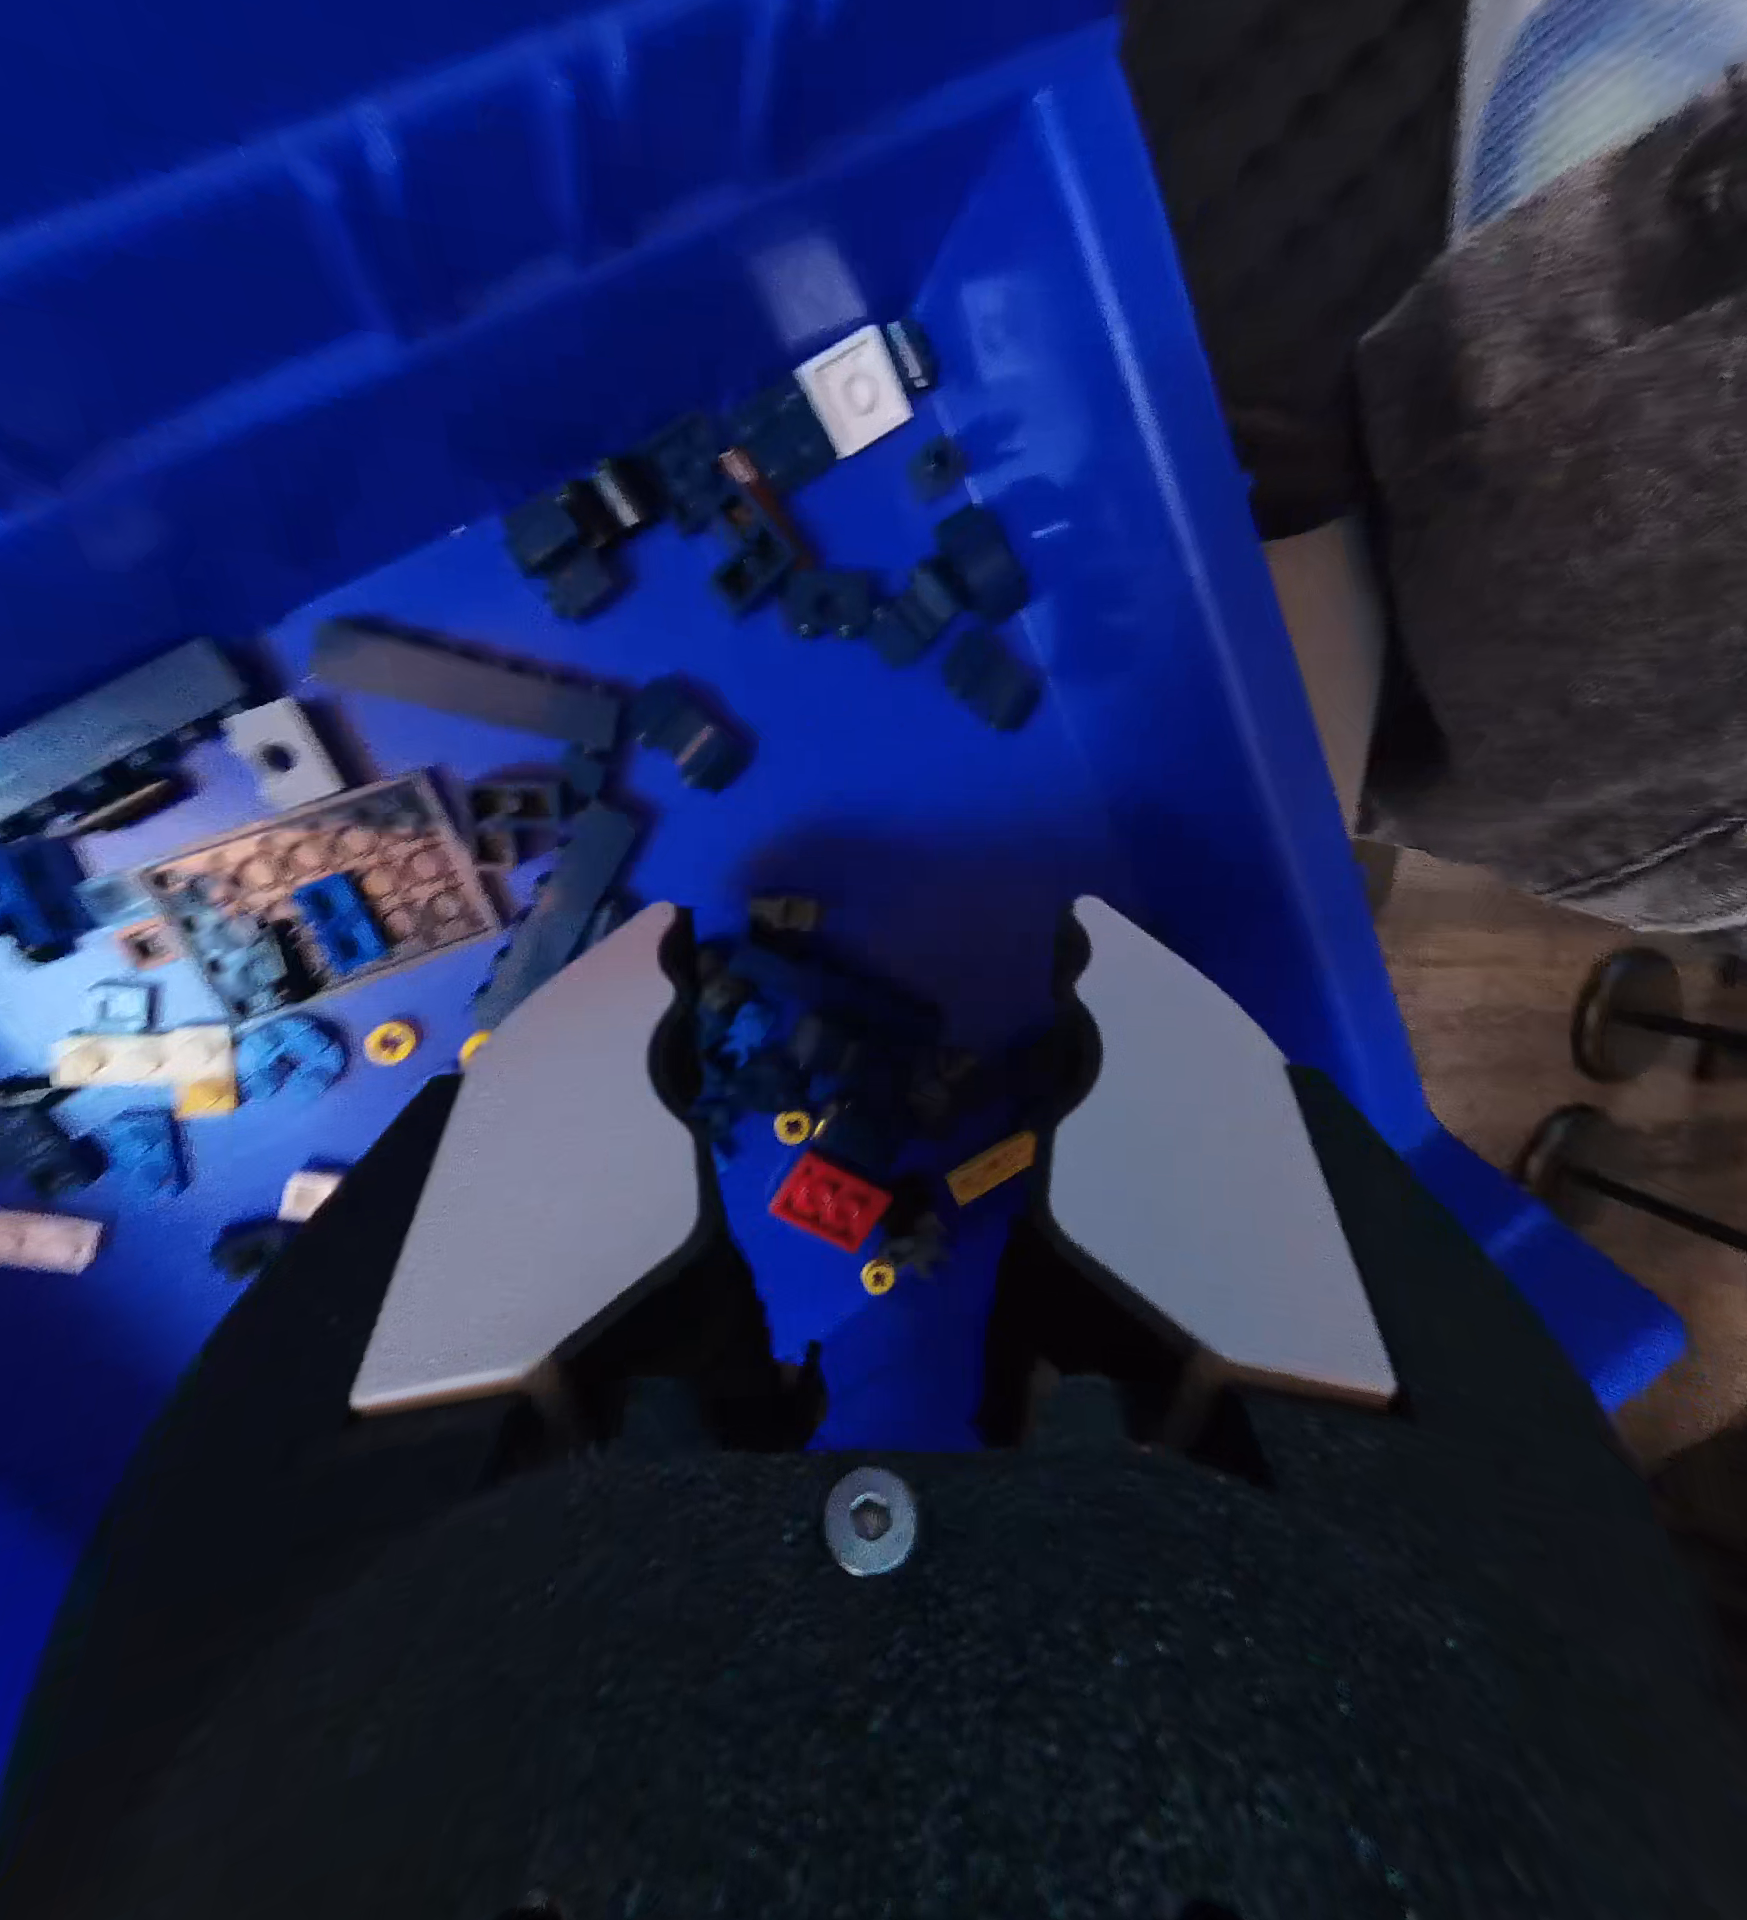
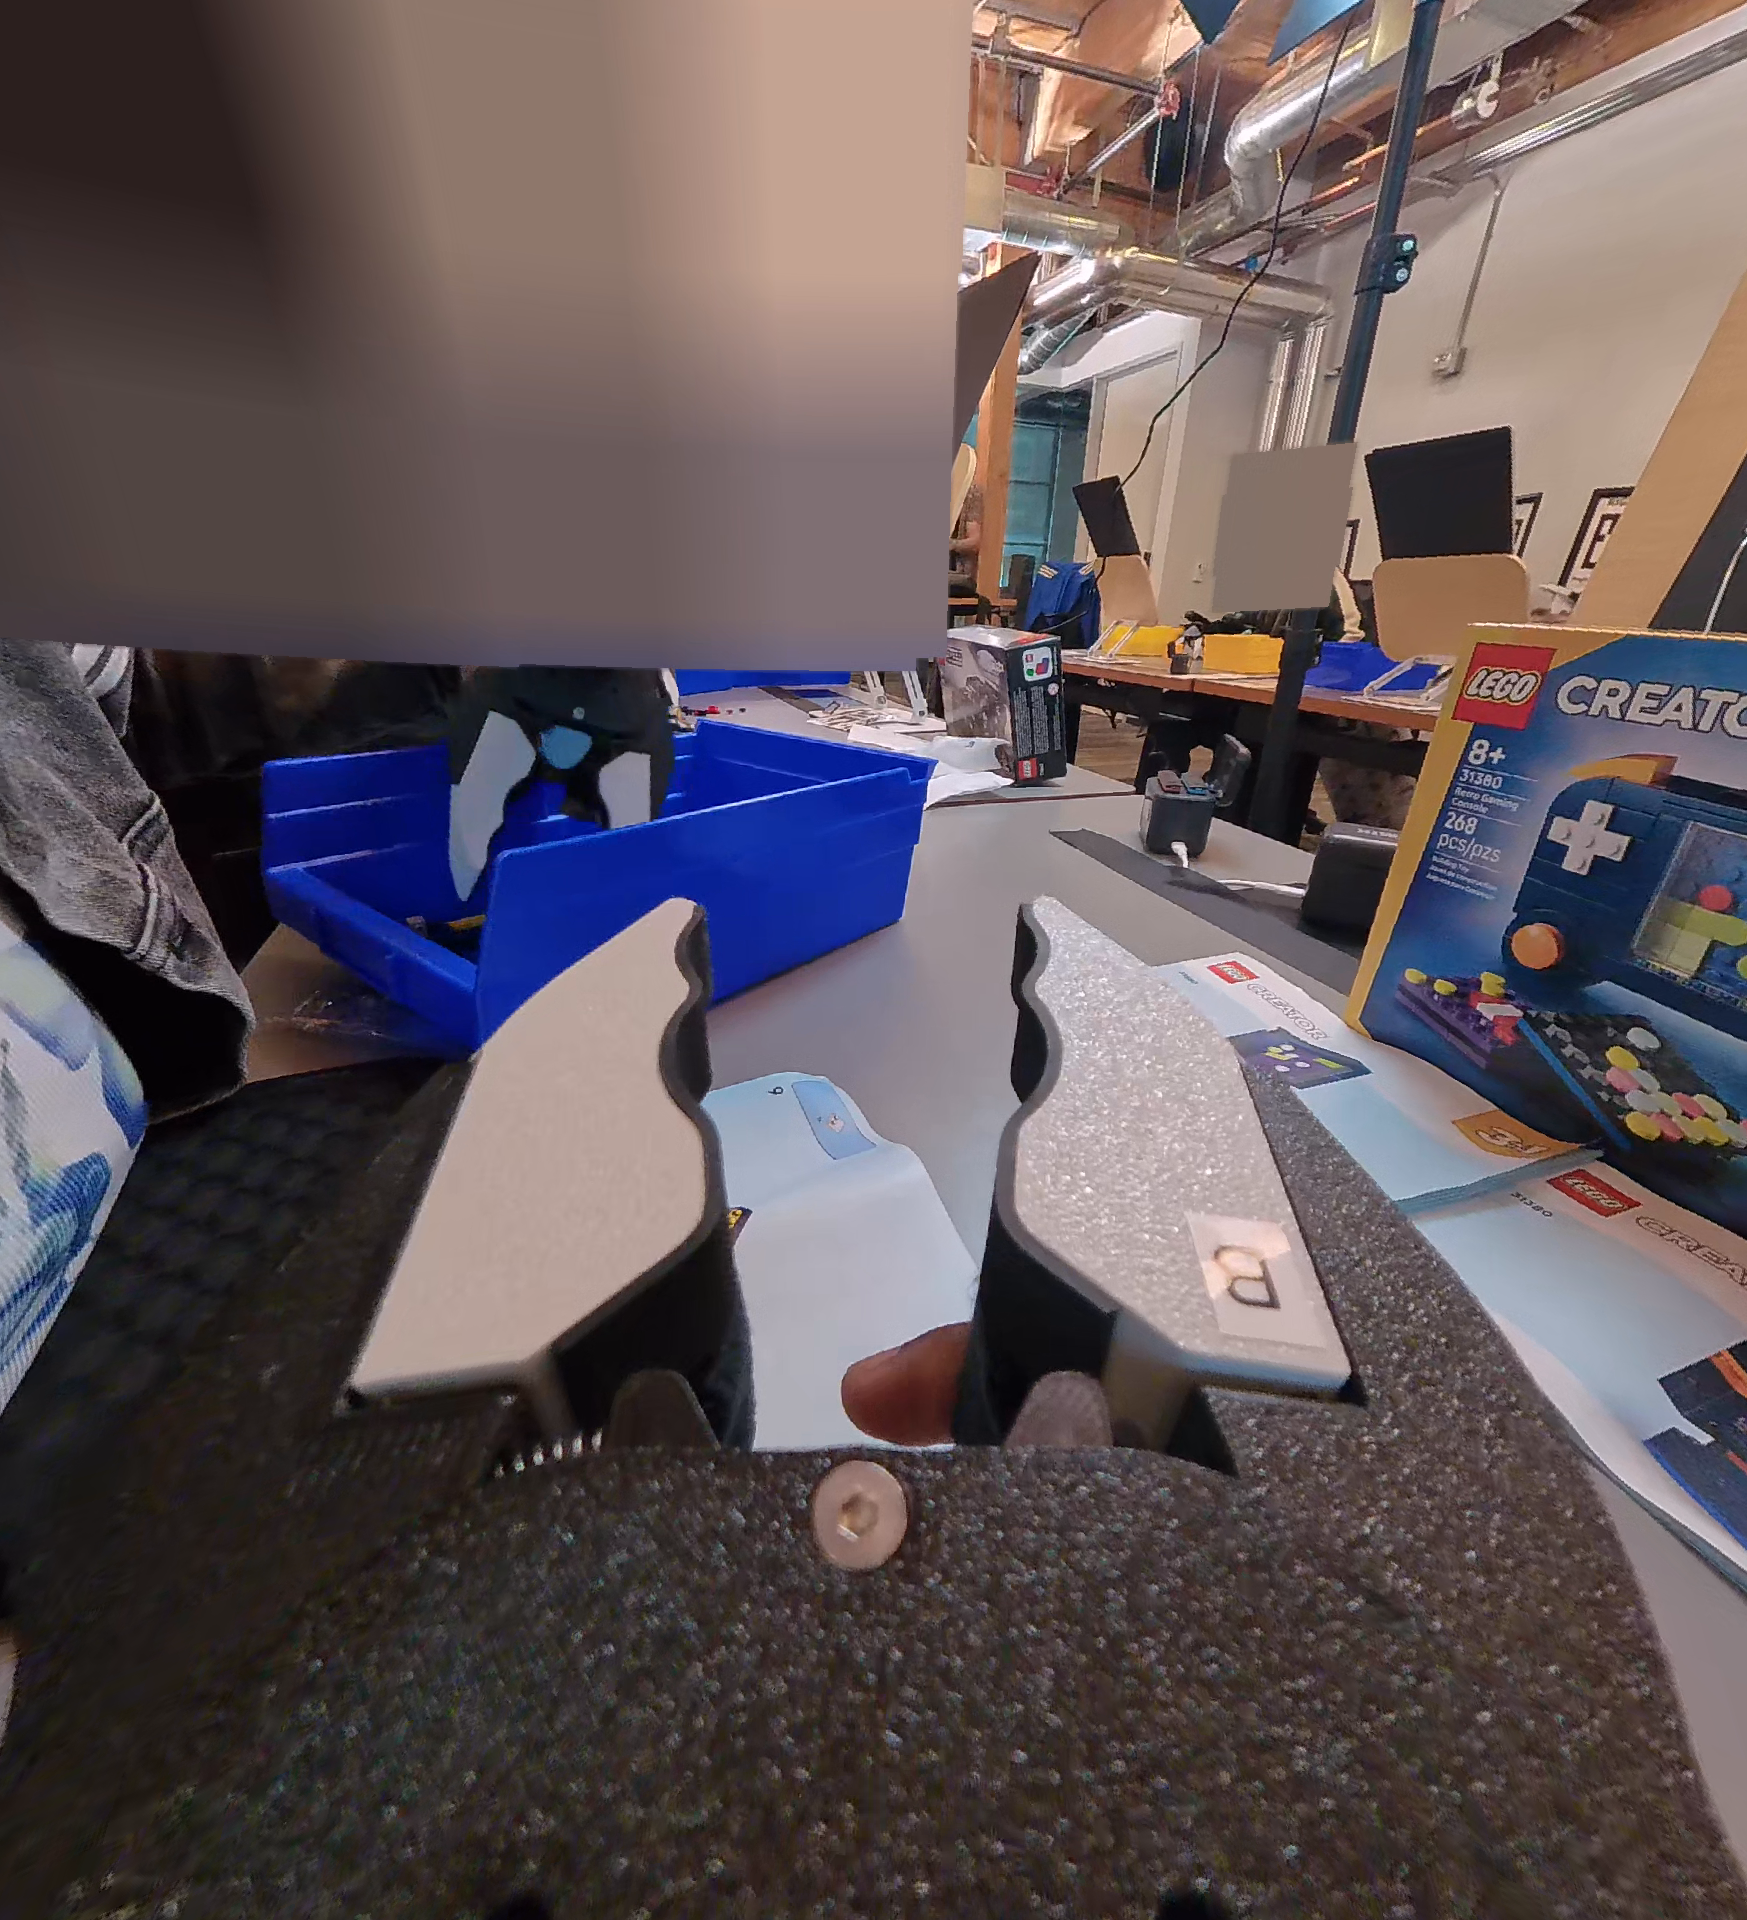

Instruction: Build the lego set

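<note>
In the left wrist view my left gripper (image 1: 874, 914) is open inside a blue bin (image 1: 1160, 520), low over loose building bricks. A cluster of dark blue bricks (image 1: 775, 1039) lies on the bin floor between the fingers, nearer the left one; the picture is blurred and no pad presses on it. A red brick (image 1: 830, 1202) and a yellow tile (image 1: 990, 1167) lie behind the cluster. The right wrist view shows the same gripper (image 2: 557, 790) dipping into the bin (image 2: 703, 862). My right gripper (image 2: 861, 920) is open and empty above a light blue sheet (image 2: 827, 1195) on the grey table.
The bin also holds a tan plate (image 1: 329, 883), a white square piece (image 1: 853, 390) and yellow round studs (image 1: 391, 1042). A boxed brick set (image 2: 1627, 852) and booklets (image 2: 1368, 1112) lie to the right. A person in a grey garment (image 1: 1627, 571) is beside the bin. Spacing between my two grippers at the tips: around 30 cm.
</note>
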